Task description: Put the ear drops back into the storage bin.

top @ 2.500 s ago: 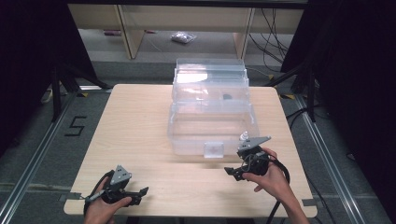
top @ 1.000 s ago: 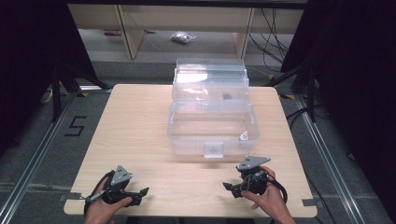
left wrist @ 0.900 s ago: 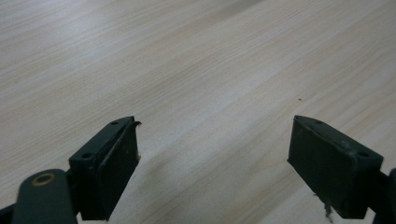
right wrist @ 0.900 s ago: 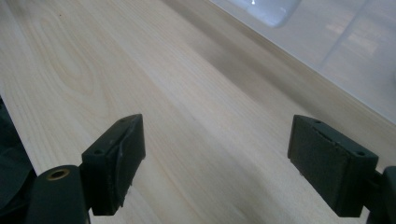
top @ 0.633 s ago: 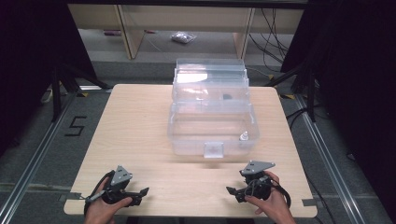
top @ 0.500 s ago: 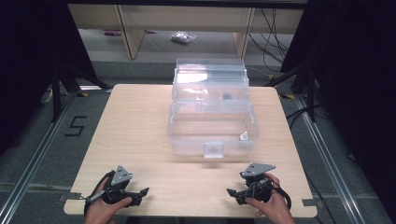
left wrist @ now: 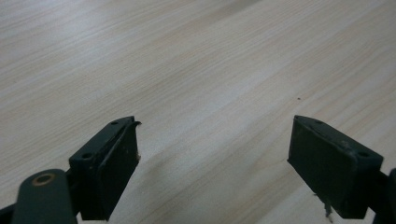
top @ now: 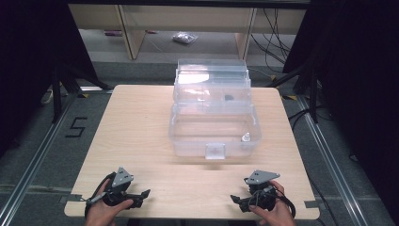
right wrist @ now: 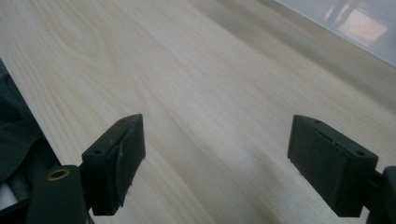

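Note:
A clear plastic box (top: 214,129) stands open in the middle of the wooden table (top: 141,127), its lid (top: 211,80) raised behind it. A small white bottle (top: 245,138) sits in the box's front right corner. A dark item (top: 229,98) lies in the upper tray. My left gripper (top: 141,197) rests at the table's front left, open, with bare wood between its jaws (left wrist: 212,154). My right gripper (top: 236,201) rests at the front right, also open over bare wood (right wrist: 215,158). The box's edge (right wrist: 355,28) shows at the top right of the right gripper view.
The table's front edge lies just under both hands. Wooden shelving (top: 188,28) and a bagged item (top: 184,38) on the floor stand beyond the table. Cables (top: 277,33) hang at the back right. A floor mark "5" (top: 75,127) lies to the left.
My right gripper has drawn back from beside the box's front right corner to the table's front edge and settled there. The left gripper has stayed put.

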{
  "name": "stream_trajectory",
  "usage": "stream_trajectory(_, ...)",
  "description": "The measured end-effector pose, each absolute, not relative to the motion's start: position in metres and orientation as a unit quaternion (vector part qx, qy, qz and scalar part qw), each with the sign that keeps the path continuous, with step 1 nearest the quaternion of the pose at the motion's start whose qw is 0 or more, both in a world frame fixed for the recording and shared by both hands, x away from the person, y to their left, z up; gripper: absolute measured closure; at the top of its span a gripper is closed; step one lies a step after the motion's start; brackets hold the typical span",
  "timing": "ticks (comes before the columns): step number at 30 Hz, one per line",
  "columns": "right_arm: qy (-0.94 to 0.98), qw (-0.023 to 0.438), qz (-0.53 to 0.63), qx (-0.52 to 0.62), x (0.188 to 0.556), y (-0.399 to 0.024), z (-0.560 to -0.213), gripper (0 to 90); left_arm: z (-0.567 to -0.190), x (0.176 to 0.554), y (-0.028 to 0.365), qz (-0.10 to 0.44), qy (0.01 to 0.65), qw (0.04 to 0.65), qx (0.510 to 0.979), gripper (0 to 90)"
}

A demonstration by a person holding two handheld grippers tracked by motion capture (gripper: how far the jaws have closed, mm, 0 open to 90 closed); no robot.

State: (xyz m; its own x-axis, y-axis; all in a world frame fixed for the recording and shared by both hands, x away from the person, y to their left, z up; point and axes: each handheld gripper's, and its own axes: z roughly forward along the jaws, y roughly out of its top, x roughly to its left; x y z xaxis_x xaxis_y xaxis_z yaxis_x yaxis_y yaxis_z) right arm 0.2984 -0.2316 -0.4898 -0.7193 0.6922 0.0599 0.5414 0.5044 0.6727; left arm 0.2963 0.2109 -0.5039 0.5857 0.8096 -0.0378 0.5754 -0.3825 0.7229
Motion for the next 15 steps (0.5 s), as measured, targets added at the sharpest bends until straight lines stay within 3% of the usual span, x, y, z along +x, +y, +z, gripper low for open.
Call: stream_trajectory(15,0.860,0.114,0.342,0.361,0.2980,-0.2361,-0.4911,19.8,-0.5047,0.2963,0.2103,0.162,0.426,0.358,0.815,15.4)
